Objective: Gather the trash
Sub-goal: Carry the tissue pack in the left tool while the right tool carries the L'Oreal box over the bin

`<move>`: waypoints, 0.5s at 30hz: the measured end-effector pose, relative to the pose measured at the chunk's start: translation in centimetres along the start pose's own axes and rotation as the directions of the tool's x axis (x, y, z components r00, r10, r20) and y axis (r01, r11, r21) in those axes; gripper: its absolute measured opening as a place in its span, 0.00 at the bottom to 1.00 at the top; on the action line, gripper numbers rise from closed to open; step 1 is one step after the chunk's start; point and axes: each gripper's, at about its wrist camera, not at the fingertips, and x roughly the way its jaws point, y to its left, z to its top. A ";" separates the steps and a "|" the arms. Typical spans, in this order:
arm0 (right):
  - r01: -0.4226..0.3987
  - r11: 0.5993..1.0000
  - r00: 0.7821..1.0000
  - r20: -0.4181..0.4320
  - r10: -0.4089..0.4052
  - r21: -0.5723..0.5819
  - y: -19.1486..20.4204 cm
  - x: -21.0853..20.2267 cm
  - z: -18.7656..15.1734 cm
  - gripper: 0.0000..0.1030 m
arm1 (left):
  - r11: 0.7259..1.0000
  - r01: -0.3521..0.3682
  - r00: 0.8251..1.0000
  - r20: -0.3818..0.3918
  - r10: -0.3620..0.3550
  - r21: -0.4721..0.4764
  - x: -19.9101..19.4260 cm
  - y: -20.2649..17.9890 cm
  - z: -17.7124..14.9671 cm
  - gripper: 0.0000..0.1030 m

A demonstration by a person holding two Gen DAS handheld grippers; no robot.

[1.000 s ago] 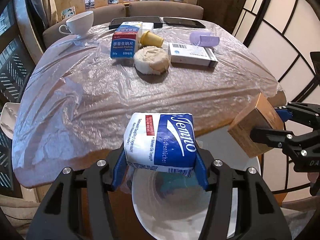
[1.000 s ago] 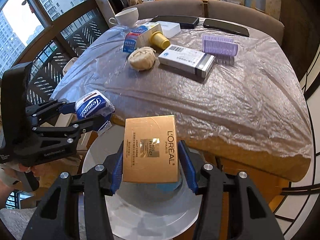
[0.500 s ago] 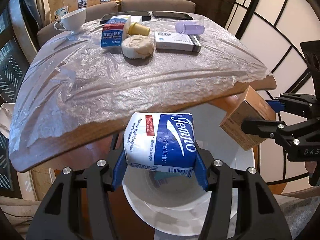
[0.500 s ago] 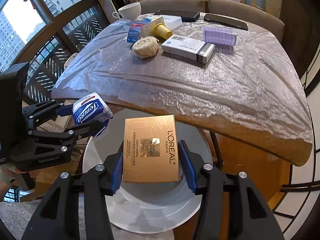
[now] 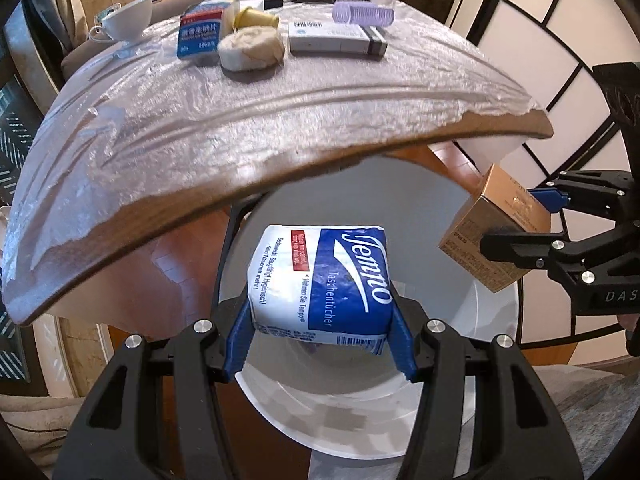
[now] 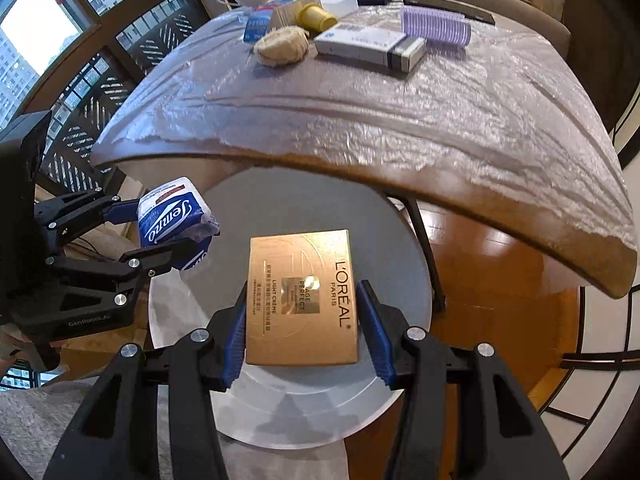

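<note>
So the left gripper [image 5: 322, 334] has its blue pads clamped on both sides of a soft blue-and-white Tempo tissue pack [image 5: 320, 280], jaws only partly apart since the pack fills the gap. The right gripper [image 6: 306, 334] is doing the same with a flat gold L'Oréal cardboard carton [image 6: 302, 298], pinched on its two long edges. Both point steeply down, and right below each one is the open mouth of a round white plastic bin [image 5: 492, 320]; from the right wrist view it's the grey-white circle behind the carton. Neither item is in yet, they're both hanging over the opening, side by side and near each other but not touching.

Further out, above and beyond the grippers, there's the plastic-covered wooden worktop [image 6: 360, 120] with plenty left on it: a beige crumpled wad [image 5: 251, 48], a blue-and-white medicine box [image 5: 199, 36], a yellow capsule-shaped cup [image 5: 256, 19], a long white carton with a barcode [image 5: 336, 40] and a purple hair roller [image 5: 363, 16]. There's a white teacup [image 5: 127, 24] too, probably not trash.

My read: early-to-middle. Two pieces are about to be dropped, and several more trips remain.
</note>
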 end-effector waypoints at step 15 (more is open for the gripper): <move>0.021 0.999 0.998 -0.064 -0.024 -0.048 0.2 3.0 -0.7 0.48 | 1.000 -0.006 0.995 -0.095 0.009 0.022 3.4 -0.3 -1.5 0.56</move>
